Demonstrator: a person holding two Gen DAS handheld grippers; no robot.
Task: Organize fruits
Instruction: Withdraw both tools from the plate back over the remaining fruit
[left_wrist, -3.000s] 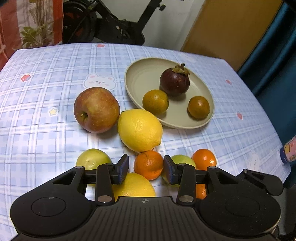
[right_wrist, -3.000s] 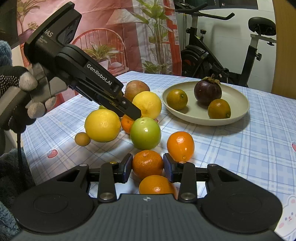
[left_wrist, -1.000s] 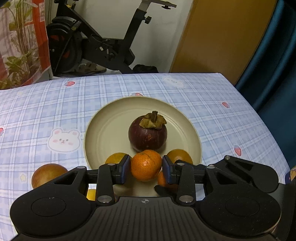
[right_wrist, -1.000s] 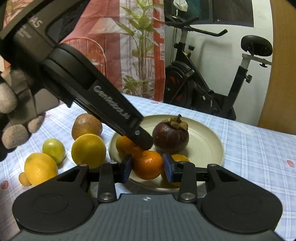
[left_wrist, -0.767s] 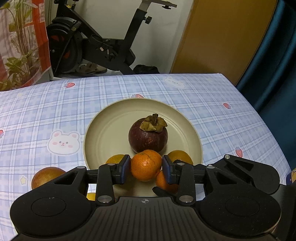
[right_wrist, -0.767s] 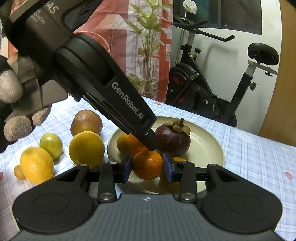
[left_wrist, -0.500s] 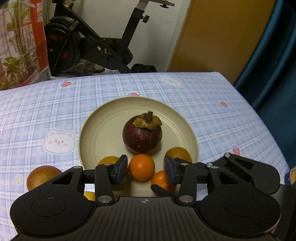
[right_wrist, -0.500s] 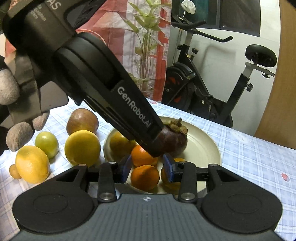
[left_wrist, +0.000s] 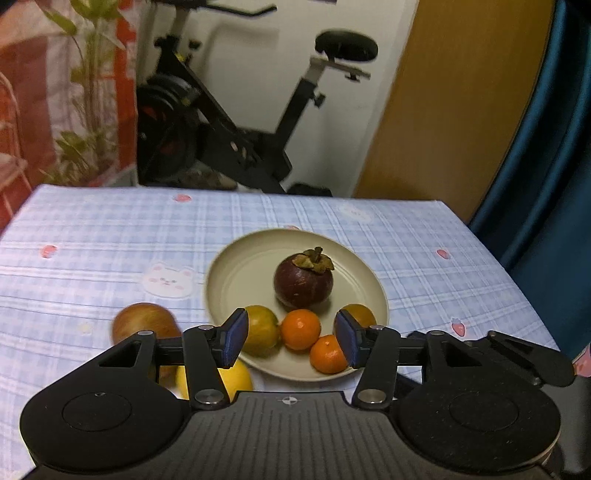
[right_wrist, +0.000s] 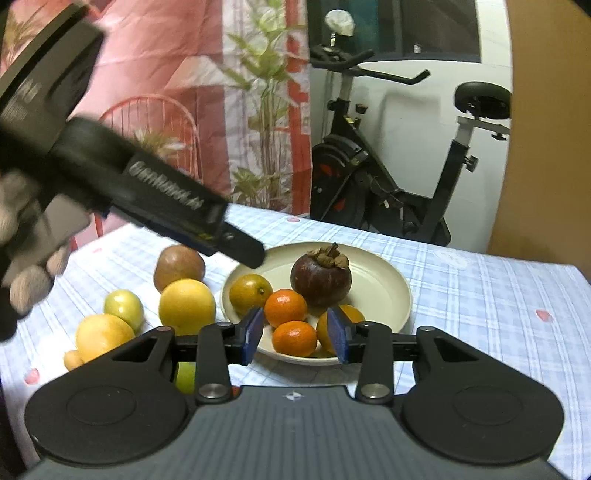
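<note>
Both grippers are hovering above the near rim of the plate (left_wrist: 229, 273), which is sitting toward the table's far right corner. The left gripper (left_wrist: 291, 339) is holding its jaws spread wide with nothing between them; the right gripper (right_wrist: 295, 338) is also standing spread and empty. Five fruits are lying on the plate: a mangosteen (left_wrist: 303, 282) in the middle and four citrus crowded along the near rim, including two tangerines (left_wrist: 300, 329) touching each other.

That crowding looks like the risk: the nearest tangerine (right_wrist: 294, 338) is sitting right at the rim, so a low finger or another fruit set beside it could nudge it over onto the cloth. The two grippers are also working close together and could knock each other.

Only the right view is showing the loose fruits near the left edge: two lemons (right_wrist: 187, 305), a green fruit (right_wrist: 123, 305) and an apple (right_wrist: 179, 263). The left view is showing just the apple and part of one lemon.
</note>
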